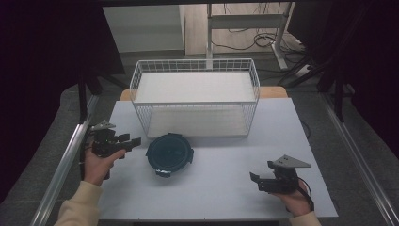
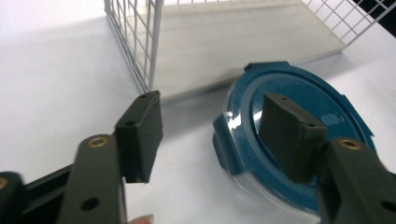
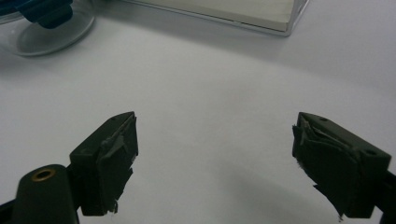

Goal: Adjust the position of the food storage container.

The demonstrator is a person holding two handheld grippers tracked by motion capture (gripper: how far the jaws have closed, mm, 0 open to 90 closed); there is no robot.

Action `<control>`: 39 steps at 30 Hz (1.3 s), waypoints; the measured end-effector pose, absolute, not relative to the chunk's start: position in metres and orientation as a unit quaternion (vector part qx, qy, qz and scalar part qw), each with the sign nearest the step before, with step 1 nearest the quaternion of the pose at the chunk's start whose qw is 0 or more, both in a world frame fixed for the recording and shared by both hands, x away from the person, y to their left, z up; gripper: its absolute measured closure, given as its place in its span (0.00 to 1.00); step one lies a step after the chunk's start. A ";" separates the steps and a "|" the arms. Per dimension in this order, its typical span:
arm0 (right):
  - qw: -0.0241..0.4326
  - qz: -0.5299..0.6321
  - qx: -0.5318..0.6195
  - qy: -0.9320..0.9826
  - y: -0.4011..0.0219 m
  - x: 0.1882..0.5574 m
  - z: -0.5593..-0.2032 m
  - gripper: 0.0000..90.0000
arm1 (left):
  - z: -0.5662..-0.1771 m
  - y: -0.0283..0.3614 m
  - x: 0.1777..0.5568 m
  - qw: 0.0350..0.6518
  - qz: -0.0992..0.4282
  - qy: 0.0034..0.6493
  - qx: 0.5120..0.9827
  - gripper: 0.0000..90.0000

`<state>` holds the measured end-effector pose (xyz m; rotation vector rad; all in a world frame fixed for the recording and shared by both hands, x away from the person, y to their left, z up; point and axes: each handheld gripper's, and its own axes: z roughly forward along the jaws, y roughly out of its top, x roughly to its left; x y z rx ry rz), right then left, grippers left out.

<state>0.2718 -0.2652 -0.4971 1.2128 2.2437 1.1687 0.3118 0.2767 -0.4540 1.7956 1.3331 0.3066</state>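
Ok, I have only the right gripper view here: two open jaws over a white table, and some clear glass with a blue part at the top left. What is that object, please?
Observer: It is a round container with a dark blue lid. It stands on the table just in front of a white wire basket.
Operator: And where is the other gripper?
Observer: The left gripper is held just left of the container. Its jaws are open and point at the container.
Operator: Is something inside the basket?
Observer: The high view shows a flat white board lining its bottom, with nothing lying on it.
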 end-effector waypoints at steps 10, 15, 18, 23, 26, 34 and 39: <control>0.172 0.405 0.425 0.791 -0.265 0.272 -0.498 0.16 | -0.459 0.267 0.335 0.392 0.114 0.531 0.742 0.73; 0.173 0.402 0.425 0.792 -0.265 0.273 -0.499 0.16 | -0.460 0.256 0.342 0.371 0.111 0.523 0.760 0.94; 0.173 0.401 0.425 0.793 -0.265 0.273 -0.499 0.16 | -0.463 0.249 0.348 0.364 0.109 0.519 0.766 1.00; 0.176 0.397 0.424 0.795 -0.265 0.272 -0.500 0.16 | -0.469 0.244 0.354 0.360 0.105 0.514 0.772 1.00; 0.178 0.395 0.419 0.798 -0.263 0.272 -0.500 0.16 | -0.473 0.241 0.358 0.358 0.099 0.514 0.773 1.00; 0.182 0.399 0.416 0.796 -0.262 0.271 -0.499 0.16 | -0.483 0.233 0.365 0.349 0.093 0.504 0.785 1.00; 0.184 0.404 0.410 0.797 -0.258 0.268 -0.497 0.16 | -0.486 0.225 0.369 0.337 0.093 0.497 0.794 1.00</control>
